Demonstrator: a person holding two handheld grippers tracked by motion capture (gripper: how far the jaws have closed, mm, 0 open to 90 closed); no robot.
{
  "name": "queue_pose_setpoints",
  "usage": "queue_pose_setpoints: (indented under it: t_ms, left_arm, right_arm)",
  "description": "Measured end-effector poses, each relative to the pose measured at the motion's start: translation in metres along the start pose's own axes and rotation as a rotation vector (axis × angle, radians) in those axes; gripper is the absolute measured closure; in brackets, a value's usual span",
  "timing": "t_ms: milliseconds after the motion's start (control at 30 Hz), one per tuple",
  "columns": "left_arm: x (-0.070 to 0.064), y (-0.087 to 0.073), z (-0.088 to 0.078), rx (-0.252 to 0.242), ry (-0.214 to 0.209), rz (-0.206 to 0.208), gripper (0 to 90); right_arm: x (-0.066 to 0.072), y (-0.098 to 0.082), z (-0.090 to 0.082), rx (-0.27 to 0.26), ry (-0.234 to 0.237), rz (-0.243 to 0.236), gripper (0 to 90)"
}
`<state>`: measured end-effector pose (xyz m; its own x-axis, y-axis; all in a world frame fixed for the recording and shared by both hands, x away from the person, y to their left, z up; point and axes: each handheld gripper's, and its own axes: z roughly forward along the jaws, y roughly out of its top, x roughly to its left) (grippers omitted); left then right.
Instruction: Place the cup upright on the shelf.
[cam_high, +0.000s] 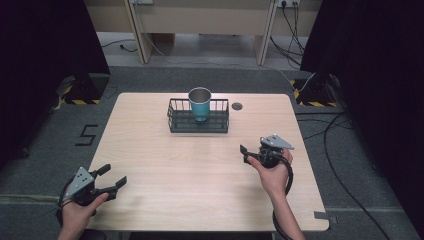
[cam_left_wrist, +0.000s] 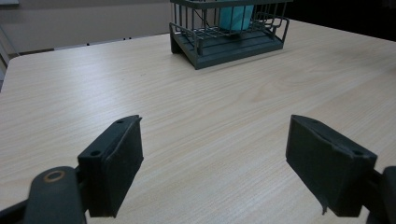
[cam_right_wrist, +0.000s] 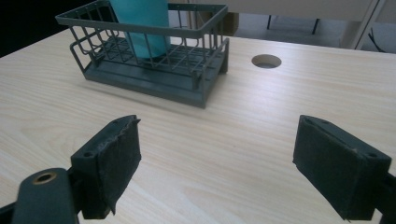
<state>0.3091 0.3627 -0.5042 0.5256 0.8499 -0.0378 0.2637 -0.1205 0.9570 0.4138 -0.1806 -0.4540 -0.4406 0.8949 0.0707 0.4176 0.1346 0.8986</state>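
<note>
Teal cup (cam_high: 200, 104) stands upright in rack (cam_high: 198, 122), far side of worktop (cam_high: 200, 170). Both tools, left (cam_high: 111, 181) and right (cam_high: 251, 151), gape wide, empty. Cup judged light, rigid, slick; grip at rim.

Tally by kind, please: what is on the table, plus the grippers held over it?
Cup: 1, teal, standing in the basket
Basket: 1, dark wire
Grippers: 2, left gripper and right gripper, both open and empty
Total: 4
</note>
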Motion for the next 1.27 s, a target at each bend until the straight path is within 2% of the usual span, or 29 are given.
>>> queue_pose_setpoints:
  t_ms: [367, 633, 733, 1000, 1267]
  left_arm:
    - [0.000, 0.000, 0.000, 0.000, 0.002, 0.001, 18.2]
    - [0.000, 0.000, 0.000, 0.001, 0.003, 0.001, 18.2]
    - [0.000, 0.000, 0.000, 0.002, 0.003, 0.000, 18.2]
    - [0.000, 0.000, 0.001, 0.005, 0.005, 0.001, 18.2]
    - [0.001, 0.000, 0.001, 0.004, 0.006, -0.001, 18.3]
  right_arm:
    - [-0.011, -0.024, -0.022, 0.001, -0.025, 0.020, 15.8]
    - [-0.015, -0.044, -0.035, 0.015, -0.036, 0.048, 15.9]
    - [-0.016, -0.051, -0.038, 0.015, -0.035, 0.045, 15.8]
    - [-0.016, -0.067, -0.041, 0.015, -0.033, 0.061, 15.9]
    - [-0.015, -0.067, -0.040, 0.016, -0.031, 0.063, 15.9]
